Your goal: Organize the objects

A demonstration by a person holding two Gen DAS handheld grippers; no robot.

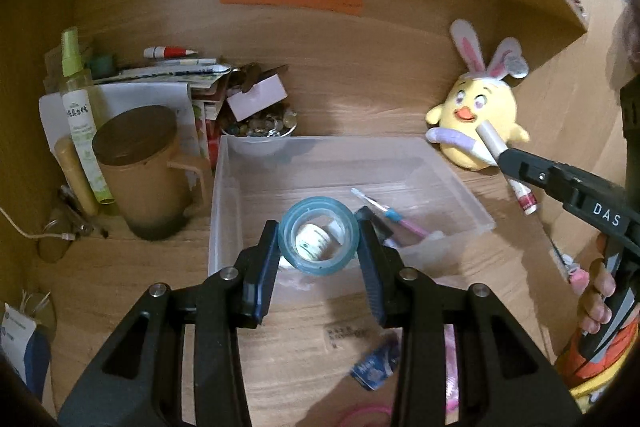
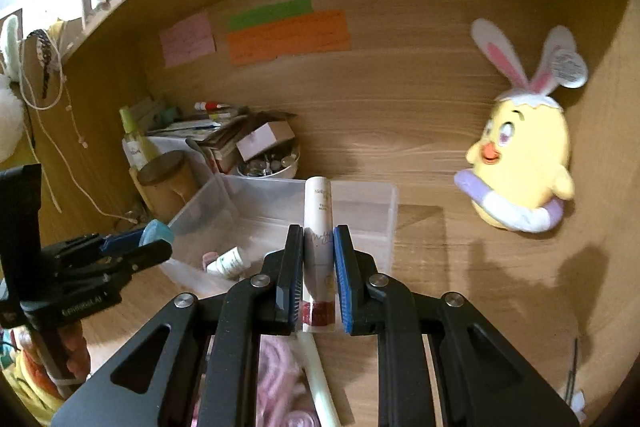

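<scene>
Above the clear plastic bin (image 1: 440,183) on the counter (image 1: 500,267), the left gripper (image 1: 318,239) had its fingers clamped on a blue tape roll (image 1: 318,235), positioned for release into the bin. The right gripper (image 2: 318,255) pinched a white cosmetic tube (image 2: 318,223) lengthwise, likewise held over the bin.

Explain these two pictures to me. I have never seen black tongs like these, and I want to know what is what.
No robot here: a person holds hand-operated tongs in each hand, each with a camera looking along its fingers. One picture is from the left tongs, which clamp a blue tape roll. The other is from the right tongs, shut on a white tube. On the wooden desk sit a clear plastic bin holding a small bottle, a brown lidded mug, a spray bottle and a yellow chick plush.
</scene>
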